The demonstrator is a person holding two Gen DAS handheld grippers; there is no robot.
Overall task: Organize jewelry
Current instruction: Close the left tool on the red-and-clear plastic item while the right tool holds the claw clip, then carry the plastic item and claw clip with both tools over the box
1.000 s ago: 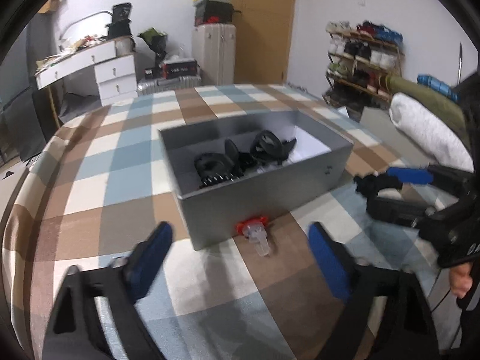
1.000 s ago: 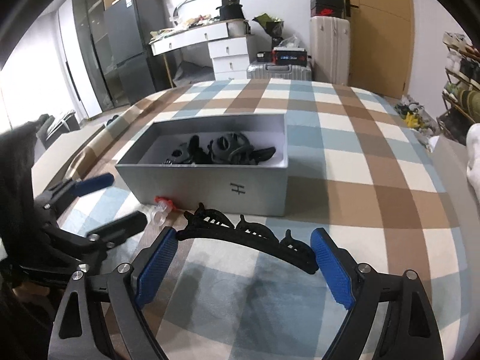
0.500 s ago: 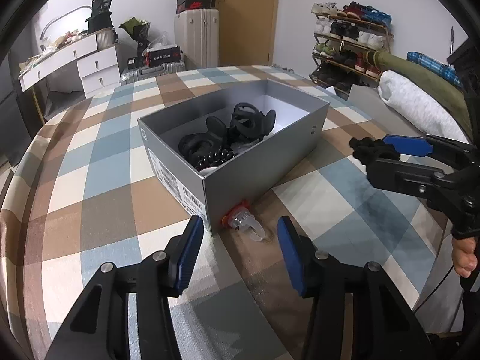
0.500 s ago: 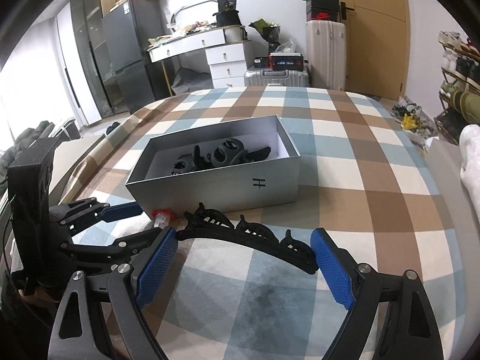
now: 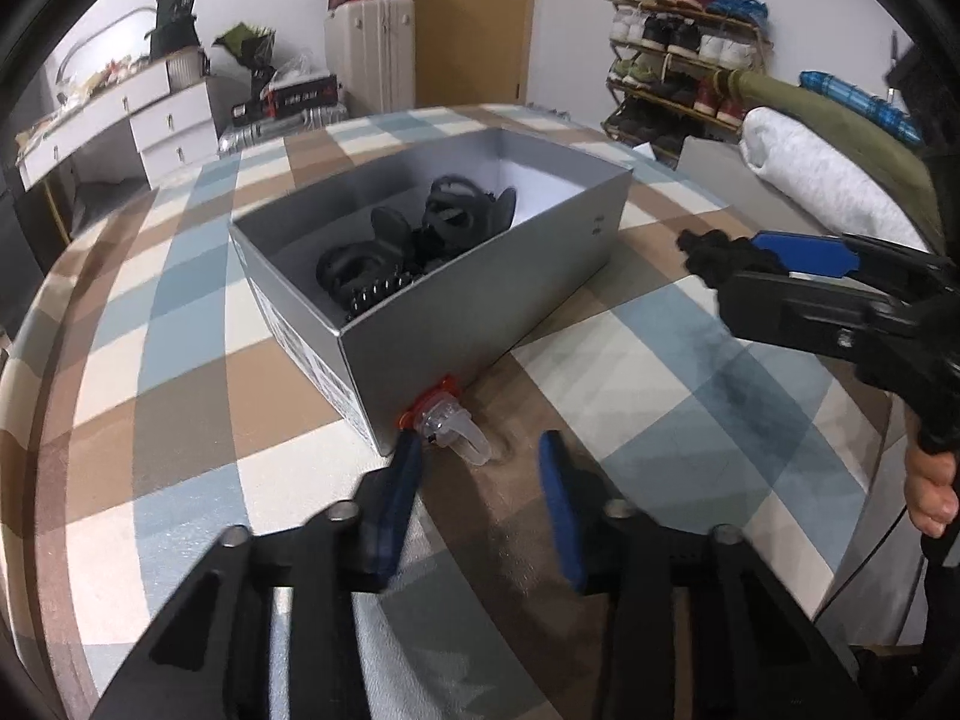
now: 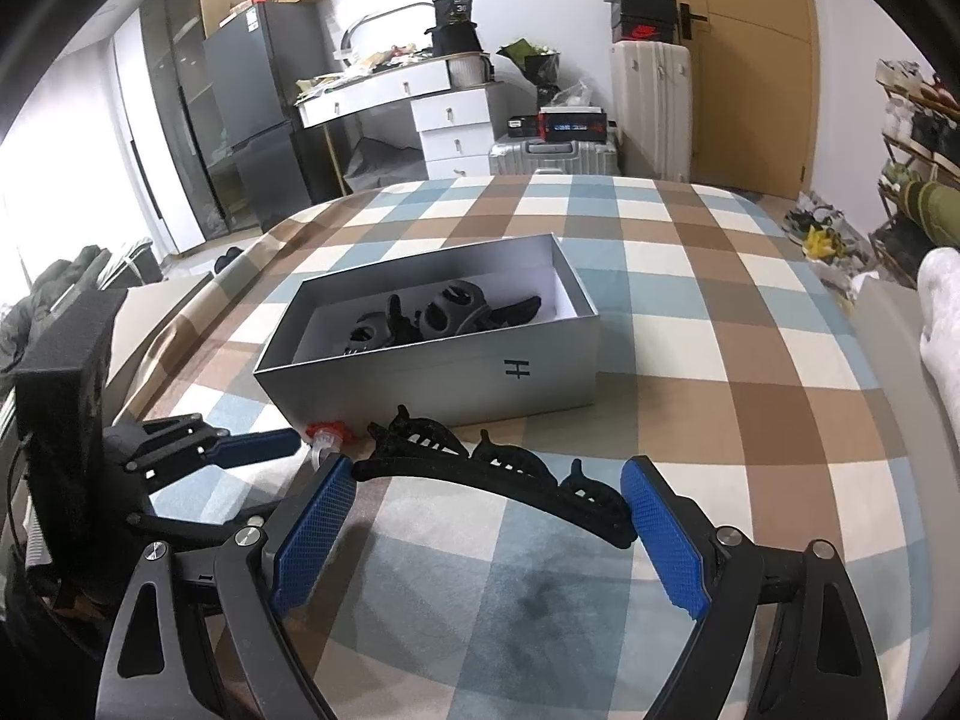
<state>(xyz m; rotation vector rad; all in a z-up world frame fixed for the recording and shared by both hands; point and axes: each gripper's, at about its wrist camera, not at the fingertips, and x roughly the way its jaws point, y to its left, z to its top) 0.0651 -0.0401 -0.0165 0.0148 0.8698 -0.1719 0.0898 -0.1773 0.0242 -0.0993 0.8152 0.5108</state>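
A clear hair clip with a red end (image 5: 447, 426) lies on the checked cover against the near corner of the grey box (image 5: 480, 300). My left gripper (image 5: 480, 444) hovers just over it with its jaws closing; the clip's clear tail lies between the fingertips, and the pads do not press it. In the right wrist view the clip (image 6: 324, 433) sits by one of the left gripper's fingers (image 6: 252, 445). My right gripper (image 6: 489, 531) is shut on a long black hair clip (image 6: 498, 474), held crosswise above the cover. Black clips (image 6: 432, 318) fill the box (image 6: 420, 384).
The box stands mid-bed on the brown, blue and white checked cover (image 6: 690, 324). A rolled white blanket (image 5: 810, 174) lies at the right edge, and a person's hand (image 5: 930, 480) holds the right gripper (image 5: 780, 282). A desk with drawers (image 6: 456, 114) and a suitcase (image 6: 552, 156) stand beyond the bed.
The left gripper's jaws have narrowed a lot and come down close to the clear clip. The right gripper still holds the black clip in the same place.
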